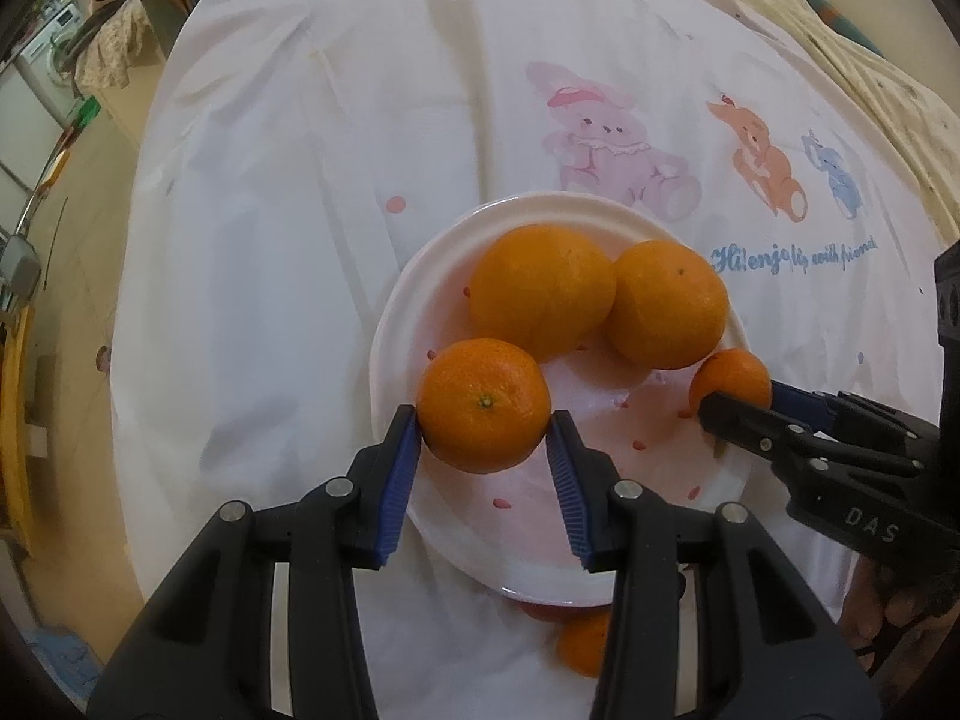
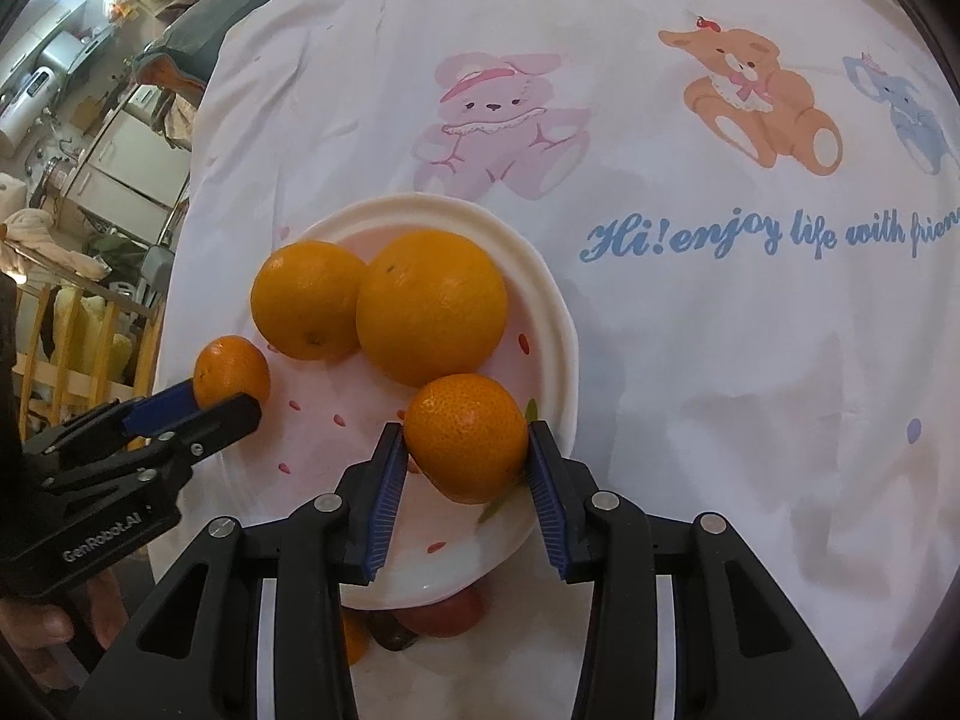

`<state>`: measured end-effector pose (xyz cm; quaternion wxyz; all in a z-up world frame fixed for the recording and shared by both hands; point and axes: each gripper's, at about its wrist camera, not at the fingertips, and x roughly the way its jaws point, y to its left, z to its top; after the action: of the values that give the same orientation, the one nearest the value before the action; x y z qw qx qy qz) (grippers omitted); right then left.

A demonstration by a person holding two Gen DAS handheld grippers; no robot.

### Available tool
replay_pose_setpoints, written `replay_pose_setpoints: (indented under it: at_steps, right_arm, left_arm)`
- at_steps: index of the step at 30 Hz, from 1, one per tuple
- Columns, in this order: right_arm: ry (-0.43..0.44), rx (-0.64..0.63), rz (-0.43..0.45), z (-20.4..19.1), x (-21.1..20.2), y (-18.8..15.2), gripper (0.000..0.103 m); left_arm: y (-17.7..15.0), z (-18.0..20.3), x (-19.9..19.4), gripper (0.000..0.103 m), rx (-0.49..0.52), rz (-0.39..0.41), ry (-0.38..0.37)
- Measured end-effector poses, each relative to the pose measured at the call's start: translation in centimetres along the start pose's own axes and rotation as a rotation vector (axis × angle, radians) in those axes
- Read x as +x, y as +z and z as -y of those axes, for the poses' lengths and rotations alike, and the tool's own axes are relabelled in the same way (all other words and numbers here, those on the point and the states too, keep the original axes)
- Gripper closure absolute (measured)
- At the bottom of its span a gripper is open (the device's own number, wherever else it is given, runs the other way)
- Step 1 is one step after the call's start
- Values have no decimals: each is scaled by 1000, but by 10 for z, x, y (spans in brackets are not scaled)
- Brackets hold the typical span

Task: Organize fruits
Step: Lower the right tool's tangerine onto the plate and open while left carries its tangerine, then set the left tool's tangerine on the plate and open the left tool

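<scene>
A white plate (image 1: 408, 300) with small pink spots sits on a white cloth (image 1: 288, 180) printed with cartoon bears and blue lettering. Two large oranges (image 1: 540, 288) lie touching each other at the far side of the plate; in the right wrist view they show as a pair (image 2: 432, 306) near the plate's back rim. The left gripper (image 1: 485, 438) holds a small mandarin (image 1: 483, 405) between its blue pads, the jaws part-way closed and pressing on both sides of the fruit, which hangs over the near left part of the plate. The same gripper appears in the right wrist view (image 2: 225, 396), at the left edge of the plate. The right gripper (image 2: 465, 444) clamps a second mandarin (image 2: 465, 435) in the same manner, jaws part-way closed on it, over the near right side of the plate; from the left wrist view it is seen (image 1: 735, 393) coming in from the right, with that fruit just beside one of the large oranges. Whether either mandarin touches the plate cannot be told. Below the plate's near rim another orange fruit (image 1: 582, 642) and a reddish one (image 2: 447, 615) lie on the cloth, partly hidden by the grippers. A hand (image 2: 36, 624) grips the left tool's handle.
</scene>
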<state>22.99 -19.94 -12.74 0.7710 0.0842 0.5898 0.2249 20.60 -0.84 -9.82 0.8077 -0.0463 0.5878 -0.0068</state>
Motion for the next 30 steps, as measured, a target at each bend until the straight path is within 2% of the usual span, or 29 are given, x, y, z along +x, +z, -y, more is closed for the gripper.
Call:
replay_pose_setpoints:
  at_steps: [10,14,15,16,17,30]
  right_arm:
    - [9,15,10,4,-6,0,60]
    - [-18,-1,14,2,-9,0,58]
    - [-18,4,18,4,-10,0,48]
    - [-17,12,20,5,-11,0,34]
    - [-21,30,27,7,-13,0,31]
    - [0,90,73,18,-30,6,30]
  left_arm:
    - [2,6,3,64,7,5,5]
    - [3,9,5,63,6,2,15]
    - [4,9,6,63,3,0,15]
    - [4,9,6,63,0,-2,14]
    - [5,9,7,63,-3,-3,14]
    - [5,7,8,62,-15,-15,5]
